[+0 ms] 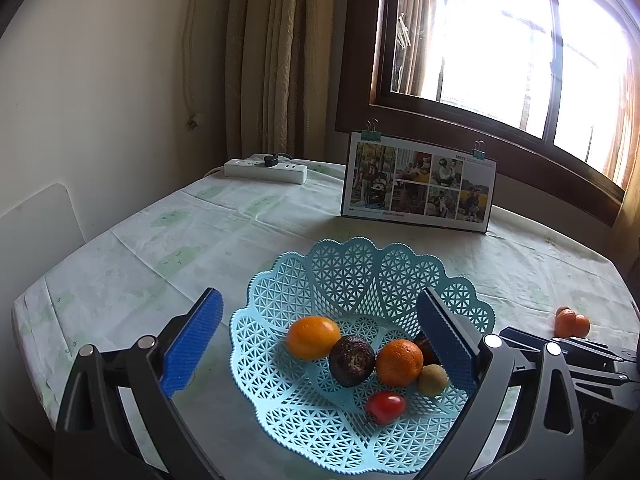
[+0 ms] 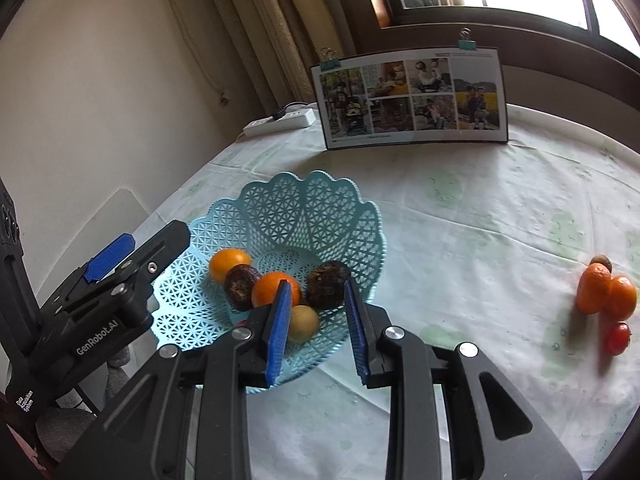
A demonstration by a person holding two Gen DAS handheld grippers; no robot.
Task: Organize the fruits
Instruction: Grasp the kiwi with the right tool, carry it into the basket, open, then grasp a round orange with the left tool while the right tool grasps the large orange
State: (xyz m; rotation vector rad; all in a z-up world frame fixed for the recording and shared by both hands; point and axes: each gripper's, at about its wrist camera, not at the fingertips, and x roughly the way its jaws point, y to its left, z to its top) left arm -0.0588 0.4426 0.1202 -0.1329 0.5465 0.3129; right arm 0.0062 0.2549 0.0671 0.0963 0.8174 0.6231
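Daylight pouring through the window (image 1: 500, 40), glass blown out to white glare, wall and curtain dimmer, soft shadows beside fruit on the worktop (image 2: 460, 220), strong fisheye bending, dark vignetted corners, focus mostly sharp

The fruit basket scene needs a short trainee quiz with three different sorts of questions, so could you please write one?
1. True or false: the turquoise lattice basket is empty.
2. Which fruits still lie on the tablecloth? A) two oranges, a cherry tomato and a small brown fruit; B) nothing; C) two bananas.
3. Fill in: both the left tongs and the right tongs are ____.

Key: 1 false; 2 A; 3 open.
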